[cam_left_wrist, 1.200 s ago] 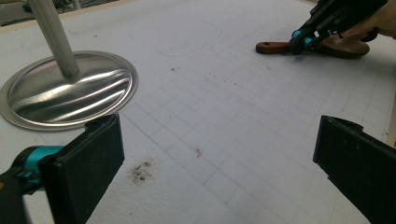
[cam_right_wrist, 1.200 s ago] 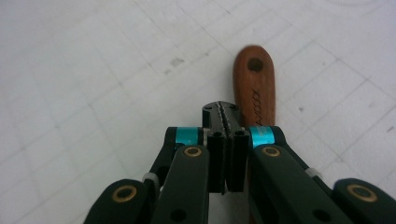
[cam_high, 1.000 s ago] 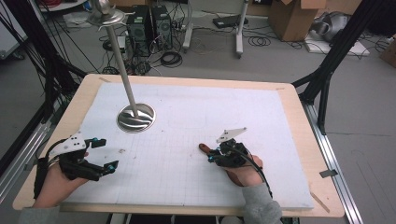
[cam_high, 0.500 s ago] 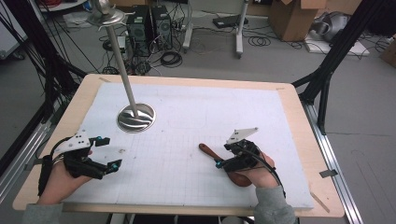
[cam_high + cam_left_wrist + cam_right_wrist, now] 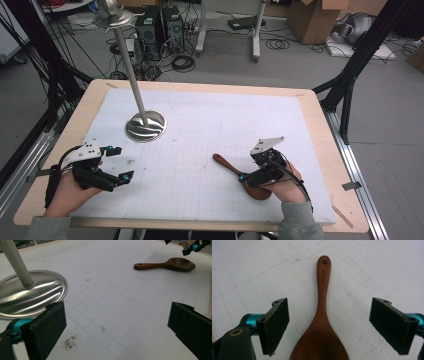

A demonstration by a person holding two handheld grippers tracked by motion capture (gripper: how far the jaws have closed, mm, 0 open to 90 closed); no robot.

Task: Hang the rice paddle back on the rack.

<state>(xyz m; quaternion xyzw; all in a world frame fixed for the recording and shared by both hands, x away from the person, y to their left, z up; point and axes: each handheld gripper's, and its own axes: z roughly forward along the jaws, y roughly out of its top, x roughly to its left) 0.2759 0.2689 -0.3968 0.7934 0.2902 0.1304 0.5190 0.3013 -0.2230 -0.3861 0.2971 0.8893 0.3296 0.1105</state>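
Observation:
A dark wooden spoon (image 5: 225, 164) lies flat on the white gridded mat (image 5: 210, 125), handle toward the left. My right gripper (image 5: 248, 170) hovers over its bowl end. In the right gripper view the spoon (image 5: 323, 297) runs up between the pads of my right gripper (image 5: 329, 317), which stand wide apart and touch nothing; these jaws have just been opening. My left gripper (image 5: 123, 162) rests at the mat's left, open and empty. In its own view my left gripper (image 5: 116, 320) faces the spoon (image 5: 165, 265) from afar.
A shiny metal stand with a round base (image 5: 145, 126) and a tall pole (image 5: 131, 75) stands at the mat's back left; its base (image 5: 32, 295) is close to my left gripper. The wooden table edge (image 5: 320, 130) frames the mat. Boxes and cables lie on the floor beyond.
My right hand has drifted right and toward the near edge, its jaws have spread, and the spoon now lies loose on the mat. The left hand has barely shifted.

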